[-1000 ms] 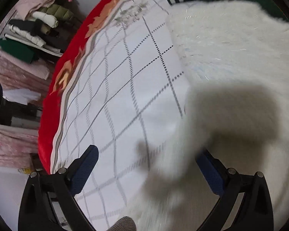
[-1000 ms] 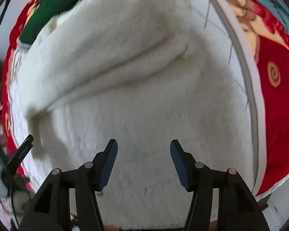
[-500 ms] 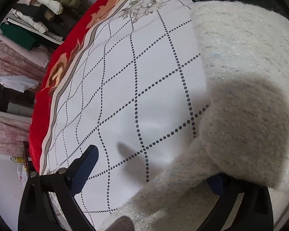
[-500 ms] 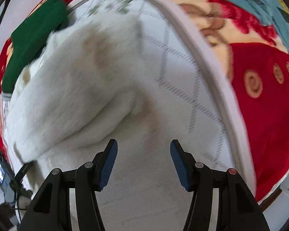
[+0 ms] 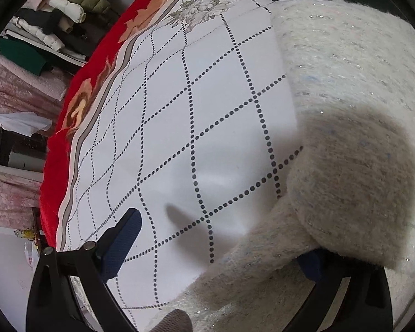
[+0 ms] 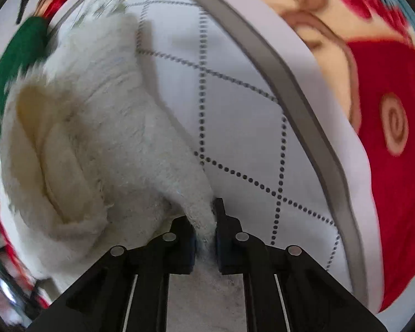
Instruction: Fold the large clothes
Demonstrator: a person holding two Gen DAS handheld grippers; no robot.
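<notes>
We saw a bed cover (image 5: 196, 127) spread wide beneath both tools, white with a dotted diamond grid, a grey band and a red flowered border (image 6: 395, 127) round its edge. On it lay the fluffy white sweater (image 5: 345, 88), bunched into thick folds toward the right of the left wrist view and toward the left of the right wrist view, with a dark green garment (image 6: 16, 55) beyond its far end. Past the bed's edge, a heap of folded clothes (image 5: 52, 27) was stacked. Our right gripper (image 6: 206, 232) pointed down and its jaws were closing, with an edge of the sweater pinched between the pads. Our left gripper (image 5: 221, 251) stood wide open, one blue pad bare over the cover, the other half buried under a fold of the sweater, gripping nothing.
</notes>
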